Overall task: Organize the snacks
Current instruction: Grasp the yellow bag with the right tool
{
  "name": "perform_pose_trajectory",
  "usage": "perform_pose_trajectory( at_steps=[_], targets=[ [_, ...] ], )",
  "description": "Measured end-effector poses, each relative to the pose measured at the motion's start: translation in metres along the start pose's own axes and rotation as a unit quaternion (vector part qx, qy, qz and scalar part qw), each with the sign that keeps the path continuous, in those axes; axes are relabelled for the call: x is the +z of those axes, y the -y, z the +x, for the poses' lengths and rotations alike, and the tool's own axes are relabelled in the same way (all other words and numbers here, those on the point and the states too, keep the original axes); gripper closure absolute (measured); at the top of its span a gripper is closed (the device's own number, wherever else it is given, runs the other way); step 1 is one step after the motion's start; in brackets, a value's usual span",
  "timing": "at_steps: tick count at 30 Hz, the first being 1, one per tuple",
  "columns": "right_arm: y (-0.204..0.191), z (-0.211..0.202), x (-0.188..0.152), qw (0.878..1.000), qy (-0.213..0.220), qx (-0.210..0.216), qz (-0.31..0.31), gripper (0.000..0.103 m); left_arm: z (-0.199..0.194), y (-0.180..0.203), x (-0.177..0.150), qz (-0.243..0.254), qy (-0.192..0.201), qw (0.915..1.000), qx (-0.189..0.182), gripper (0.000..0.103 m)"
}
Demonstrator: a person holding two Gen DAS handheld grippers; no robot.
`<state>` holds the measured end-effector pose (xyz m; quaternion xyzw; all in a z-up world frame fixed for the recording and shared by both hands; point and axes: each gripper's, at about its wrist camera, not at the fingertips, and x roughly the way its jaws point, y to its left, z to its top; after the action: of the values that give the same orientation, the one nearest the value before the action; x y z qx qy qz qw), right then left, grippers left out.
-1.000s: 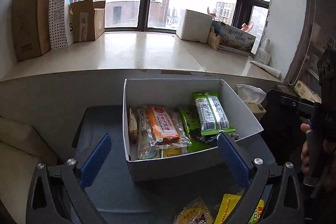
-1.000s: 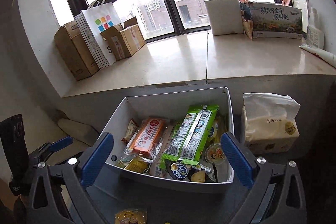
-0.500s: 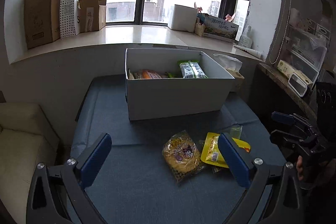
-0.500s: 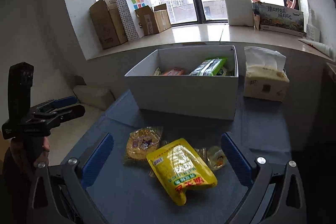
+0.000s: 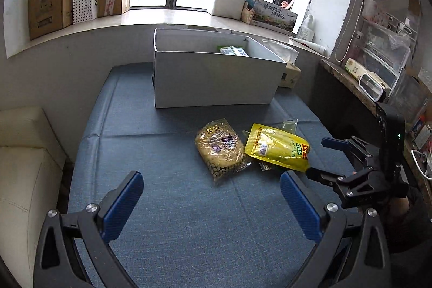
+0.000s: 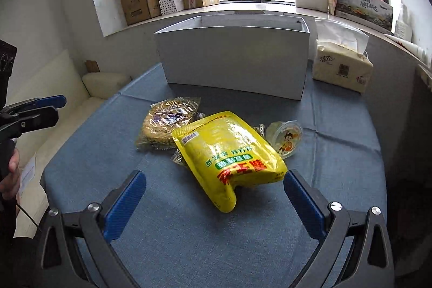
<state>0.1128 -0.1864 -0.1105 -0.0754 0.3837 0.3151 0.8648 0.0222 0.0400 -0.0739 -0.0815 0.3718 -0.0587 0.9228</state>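
Right wrist view: the right tongs [image 6: 213, 196] hover wide apart and empty over the blue cloth surface [image 6: 189, 239], just before a glossy yellow plastic snack pouch [image 6: 229, 155]. The pouch overlaps a clear packet of golden biscuits [image 6: 164, 123]; a small round jelly cup [image 6: 286, 137] sits beside it. The white cardboard box [image 6: 232, 64] stands behind. The left tongs [image 5: 210, 204] also gape empty.

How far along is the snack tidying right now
Partly done: a green packet already sits in the white box. Nothing is in hand; the left gripper and right gripper are open. Left on the cloth: yellow pouch, noodle pack, jelly cup.
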Motion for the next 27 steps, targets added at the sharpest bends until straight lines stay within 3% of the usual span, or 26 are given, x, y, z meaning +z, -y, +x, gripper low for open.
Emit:
perform_pose_trajectory(
  at_steps=[3,5,14,15,17,21,24,26,27],
  targets=[
    [-0.004,0.018,0.011,0.998,-0.023,0.019,-0.046,0.0,0.003,0.003,-0.003,0.004,-0.004,1.0,0.0,0.0],
    [-0.004,0.031,0.016,0.998,-0.03,0.004,-0.063,0.0,0.005,0.004,-0.004,0.006,-0.008,0.9999,0.001,0.0],
    [0.022,0.07,0.024,0.995,-0.089,0.034,-0.042,0.001,0.009,0.008,-0.009,0.011,-0.015,0.9998,-0.005,0.0],
    [0.025,0.069,0.024,0.995,-0.087,0.043,-0.028,0.003,0.01,0.008,-0.01,0.01,-0.016,0.9998,-0.005,0.0],
    [0.028,0.066,0.02,0.995,-0.087,0.052,-0.014,0.02,0.014,0.007,-0.011,0.008,-0.022,0.9997,-0.002,0.0],
    [0.022,0.054,0.011,0.996,-0.074,0.047,-0.025,0.032,0.018,0.008,-0.011,0.008,-0.027,0.9996,-0.002,0.0],
    [0.023,0.043,0.007,0.997,-0.061,0.043,-0.013,0.046,0.021,0.011,-0.009,0.011,-0.029,0.9995,0.002,0.0],
    [0.027,0.032,0.005,0.998,-0.045,0.049,0.009,0.06,0.025,0.011,-0.005,0.01,-0.032,0.9994,0.001,0.0],
    [0.028,0.027,0.003,0.998,-0.038,0.048,0.015,0.062,0.028,0.011,-0.003,0.008,-0.035,0.9994,-0.003,0.0]
  ],
)
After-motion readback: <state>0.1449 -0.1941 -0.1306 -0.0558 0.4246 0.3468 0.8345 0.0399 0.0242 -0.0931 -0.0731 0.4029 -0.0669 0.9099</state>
